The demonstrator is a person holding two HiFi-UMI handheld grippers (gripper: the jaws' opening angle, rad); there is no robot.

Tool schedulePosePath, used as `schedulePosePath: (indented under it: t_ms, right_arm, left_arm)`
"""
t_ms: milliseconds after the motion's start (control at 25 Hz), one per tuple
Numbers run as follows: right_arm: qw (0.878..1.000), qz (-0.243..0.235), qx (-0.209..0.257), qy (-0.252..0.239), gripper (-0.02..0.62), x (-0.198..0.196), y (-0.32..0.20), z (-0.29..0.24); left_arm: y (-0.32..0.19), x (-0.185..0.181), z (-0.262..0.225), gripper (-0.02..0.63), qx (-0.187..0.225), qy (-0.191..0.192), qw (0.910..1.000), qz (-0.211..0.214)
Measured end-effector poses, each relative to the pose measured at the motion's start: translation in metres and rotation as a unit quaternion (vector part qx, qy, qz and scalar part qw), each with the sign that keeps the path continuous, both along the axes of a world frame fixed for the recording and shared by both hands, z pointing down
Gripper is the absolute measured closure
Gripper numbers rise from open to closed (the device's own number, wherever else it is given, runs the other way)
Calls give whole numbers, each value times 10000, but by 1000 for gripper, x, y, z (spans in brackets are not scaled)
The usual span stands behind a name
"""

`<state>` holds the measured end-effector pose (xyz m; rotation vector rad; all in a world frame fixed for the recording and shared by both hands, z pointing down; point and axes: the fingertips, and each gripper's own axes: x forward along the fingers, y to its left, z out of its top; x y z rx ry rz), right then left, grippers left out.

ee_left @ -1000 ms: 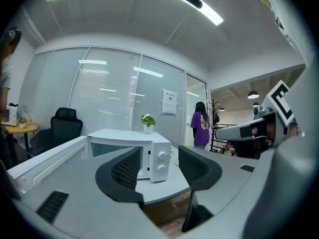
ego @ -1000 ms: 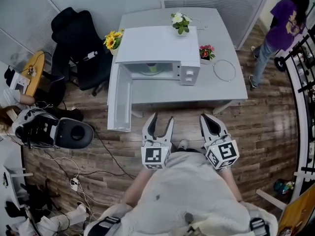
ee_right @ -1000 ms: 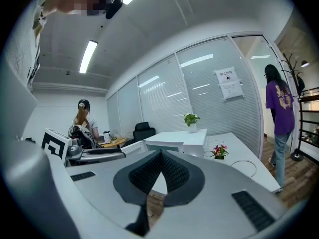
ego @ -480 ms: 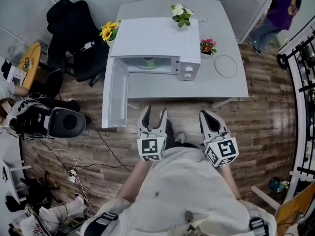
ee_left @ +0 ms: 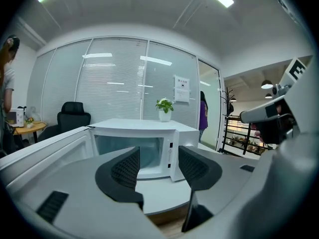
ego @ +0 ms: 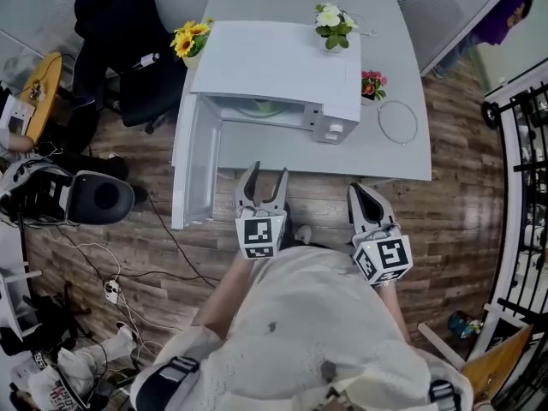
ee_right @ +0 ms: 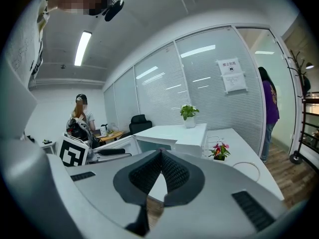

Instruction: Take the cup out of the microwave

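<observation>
A white microwave (ego: 274,62) stands on the white table (ego: 402,157), its door (ego: 190,174) swung wide open to the left. Something pale green and round (ego: 261,107) shows in the cavity; I cannot tell whether it is the cup. In the left gripper view the microwave (ee_left: 149,146) is straight ahead, and its cavity looks dim with no cup made out. My left gripper (ego: 265,174) hovers open and empty over the table's near edge, in front of the cavity. My right gripper (ego: 358,189) is shut on nothing, off the near edge to the right.
A potted white-flowered plant (ego: 334,24) stands on the microwave, yellow flowers (ego: 190,37) are at its left and pink flowers (ego: 372,84) and a wire ring (ego: 396,122) to its right. A black office chair (ego: 120,41) and cables (ego: 128,268) lie to the left.
Both grippers have moved forward toward the table; the left now reaches its near edge. The person in purple has slipped almost out of the head view at top right.
</observation>
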<state>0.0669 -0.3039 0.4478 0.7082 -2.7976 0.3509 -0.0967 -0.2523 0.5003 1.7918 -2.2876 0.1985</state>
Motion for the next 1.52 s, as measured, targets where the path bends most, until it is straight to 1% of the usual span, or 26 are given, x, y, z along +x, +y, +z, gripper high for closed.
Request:
schedulePosePath:
  t_ms: [480,720,1000,1240,1520]
  right_arm:
    - [9998,-101,-100,142,586,-66,-58,8]
    - [9998,-45,-83,198,586,-88,-81,10]
    - [9995,65,-66,287,586,-108,-101,13]
    - [9989,194,-82,411,586,-122,-111,20]
    - [9976,471,-149,475,586,-135,-126,25]
  left_arm:
    - [-57,-71,39,356,-303,130,9992,-243]
    - [-78,-96,66,356,-538,154,9982,-203]
    - [-104,-124,86,356,-678,147,9975,-141]
    - [-123,-148,116,338,-897,439,9949,-131]
    - [-147,-168,135,315,-1034,440,9937,39]
